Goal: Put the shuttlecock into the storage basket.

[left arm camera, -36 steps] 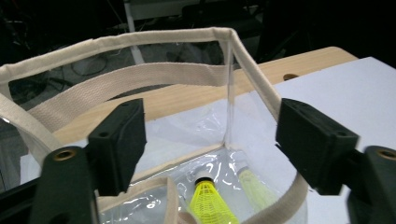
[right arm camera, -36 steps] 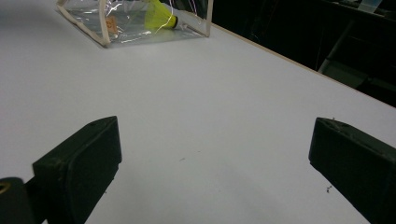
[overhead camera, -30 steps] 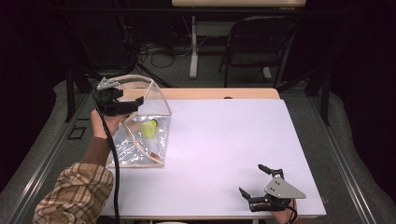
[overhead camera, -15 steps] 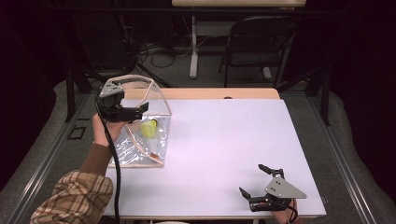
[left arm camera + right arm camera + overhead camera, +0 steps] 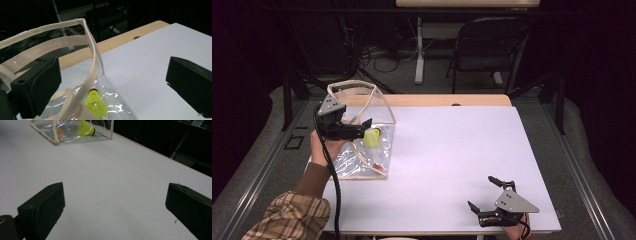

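A clear plastic tote bag [image 5: 362, 162] with cream trim lies at the table's left, its rim [image 5: 93, 57] standing up. A yellow shuttlecock [image 5: 372, 137] [image 5: 96, 106] rests inside it. My left gripper [image 5: 364, 128] [image 5: 112, 75] hovers at the bag's mouth, pointing right. Its jaws have just been opening and now stand wide; the cream rim passes between them without being pressed. My right gripper [image 5: 482, 192] [image 5: 115, 202] sits open near the front right edge, nothing between its jaws. From there the bag [image 5: 55, 136] and shuttlecock [image 5: 85, 128] show far off.
The white tabletop [image 5: 452, 150] stretches between the bag and the right gripper. A wooden strip [image 5: 437, 100] runs along the far edge. A black folding chair [image 5: 487, 45] and cables stand on the floor beyond the table.
The left gripper has shifted a little toward the near side of the bag, and its jaws stand wider. The right gripper, the bag and the shuttlecock have kept still.
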Tool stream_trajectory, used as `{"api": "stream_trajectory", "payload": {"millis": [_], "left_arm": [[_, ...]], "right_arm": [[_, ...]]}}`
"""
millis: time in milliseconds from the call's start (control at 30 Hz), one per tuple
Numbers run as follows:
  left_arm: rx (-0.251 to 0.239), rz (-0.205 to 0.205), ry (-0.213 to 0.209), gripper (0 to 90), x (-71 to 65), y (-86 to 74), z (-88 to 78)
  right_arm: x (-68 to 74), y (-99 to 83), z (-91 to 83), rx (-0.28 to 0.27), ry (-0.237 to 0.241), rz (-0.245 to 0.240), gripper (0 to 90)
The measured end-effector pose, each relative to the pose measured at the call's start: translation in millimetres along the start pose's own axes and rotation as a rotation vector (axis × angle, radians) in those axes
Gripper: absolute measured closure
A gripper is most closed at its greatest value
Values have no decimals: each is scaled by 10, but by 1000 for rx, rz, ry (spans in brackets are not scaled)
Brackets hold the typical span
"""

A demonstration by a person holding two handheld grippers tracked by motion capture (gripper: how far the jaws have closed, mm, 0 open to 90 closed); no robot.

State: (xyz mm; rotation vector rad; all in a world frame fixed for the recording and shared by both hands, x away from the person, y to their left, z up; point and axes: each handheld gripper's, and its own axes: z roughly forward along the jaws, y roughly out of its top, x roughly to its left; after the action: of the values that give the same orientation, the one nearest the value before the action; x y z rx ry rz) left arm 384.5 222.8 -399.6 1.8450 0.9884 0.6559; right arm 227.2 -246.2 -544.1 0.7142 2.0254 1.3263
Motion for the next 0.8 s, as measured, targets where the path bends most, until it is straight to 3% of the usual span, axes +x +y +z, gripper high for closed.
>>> {"api": "stream_trajectory", "payload": {"millis": [500,800], "left_arm": [[-15,38,-24,3,-138,-194,-171],[-27,31,-50,3,-204,-361,-222]], "right_arm": [[7,-2,5,11,5,2,20],[5,-5,1,10,4,4,20]]}}
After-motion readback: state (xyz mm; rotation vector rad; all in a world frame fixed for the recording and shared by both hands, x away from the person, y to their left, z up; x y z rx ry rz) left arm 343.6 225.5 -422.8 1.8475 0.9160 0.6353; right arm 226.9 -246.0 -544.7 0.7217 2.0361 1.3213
